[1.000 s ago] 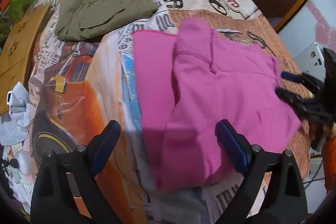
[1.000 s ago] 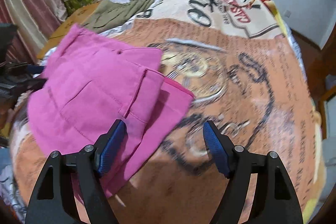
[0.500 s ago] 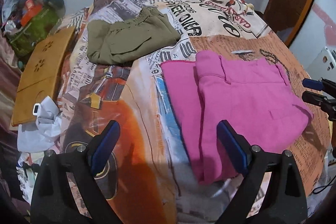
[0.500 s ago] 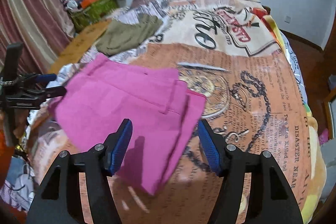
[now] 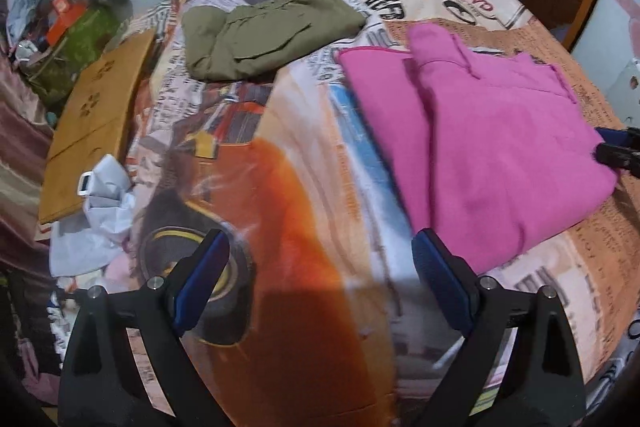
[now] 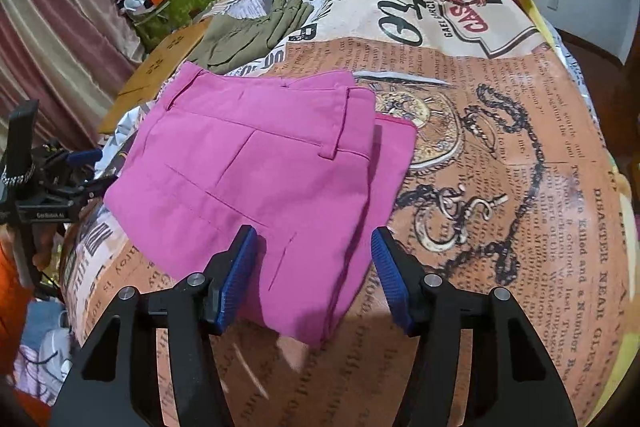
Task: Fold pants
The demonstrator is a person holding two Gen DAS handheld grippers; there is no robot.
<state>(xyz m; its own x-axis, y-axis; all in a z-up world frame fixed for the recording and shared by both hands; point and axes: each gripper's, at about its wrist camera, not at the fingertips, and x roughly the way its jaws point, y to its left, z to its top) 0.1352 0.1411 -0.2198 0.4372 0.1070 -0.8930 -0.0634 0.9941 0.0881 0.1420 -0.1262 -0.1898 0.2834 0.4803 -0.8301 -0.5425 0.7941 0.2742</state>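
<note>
olive garment on printed bedspread

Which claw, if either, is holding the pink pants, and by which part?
Neither. The left claw stands open over the bedspread; the right claw is closing above the folded pink pants, its pads off the cloth.

Bedroom: printed bedspread, curtains.

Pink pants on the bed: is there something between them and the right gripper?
Nothing visible does. The right gripper hangs over the near edge of the pink pants, its jaws closing with nothing pressed between them. The olive pants lie farther back.
</note>
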